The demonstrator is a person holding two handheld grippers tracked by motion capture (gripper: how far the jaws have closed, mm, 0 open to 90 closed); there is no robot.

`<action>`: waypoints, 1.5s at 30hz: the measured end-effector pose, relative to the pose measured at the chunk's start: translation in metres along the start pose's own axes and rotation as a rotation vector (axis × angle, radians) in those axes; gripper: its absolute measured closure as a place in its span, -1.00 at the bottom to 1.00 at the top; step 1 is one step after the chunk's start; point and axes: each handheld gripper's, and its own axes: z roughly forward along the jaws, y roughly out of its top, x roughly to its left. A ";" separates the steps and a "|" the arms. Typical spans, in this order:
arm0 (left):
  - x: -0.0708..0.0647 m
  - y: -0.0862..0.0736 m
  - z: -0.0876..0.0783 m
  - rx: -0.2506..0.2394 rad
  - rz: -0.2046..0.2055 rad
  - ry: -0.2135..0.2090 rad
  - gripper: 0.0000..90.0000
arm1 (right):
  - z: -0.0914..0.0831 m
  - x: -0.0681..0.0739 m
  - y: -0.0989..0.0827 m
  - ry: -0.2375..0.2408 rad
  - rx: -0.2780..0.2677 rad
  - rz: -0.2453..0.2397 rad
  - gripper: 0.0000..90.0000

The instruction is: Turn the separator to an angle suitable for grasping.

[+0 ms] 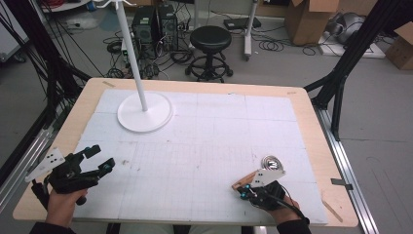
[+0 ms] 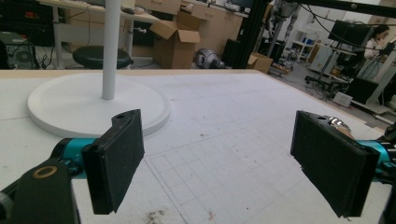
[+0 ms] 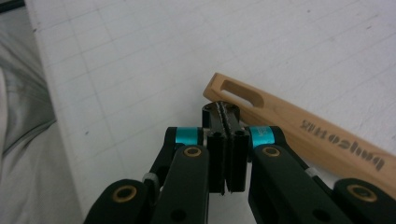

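white stand [image 1: 144, 109] top cropped, wooden handle [image 3: 299, 126] end cropped

The high view looks down on the white mat [image 1: 204, 146] (shared), which both gripper views skim closely.

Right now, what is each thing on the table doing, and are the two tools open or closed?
Left tool: open, holding nothing.
Right tool: closed, empty, tips by the wooden handle.
Wooden handle: lying flat on the table.
White stand: upright, untouched.
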 end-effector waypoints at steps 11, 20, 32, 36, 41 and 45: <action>0.001 0.000 -0.001 -0.005 -0.006 0.002 -0.60 | 0.017 -0.016 0.015 -0.132 0.030 0.047 0.99; 0.000 -0.001 0.001 0.007 0.001 -0.001 -0.60 | 0.006 -0.040 0.018 -0.242 -0.052 0.167 0.98; -0.001 -0.001 0.002 0.016 0.002 0.000 -0.60 | -0.009 -0.086 -0.014 -0.367 -0.045 0.378 0.97; 0.000 -0.001 0.001 0.015 0.001 0.001 -0.60 | -0.005 -0.085 -0.016 -0.332 -0.021 0.377 0.98; 0.000 -0.001 0.001 0.010 -0.005 0.000 -0.60 | -0.008 -0.080 -0.020 -0.310 -0.025 0.391 0.98; 0.000 -0.001 0.000 0.010 -0.004 0.000 -0.60 | -0.011 -0.077 -0.023 -0.298 -0.026 0.395 0.99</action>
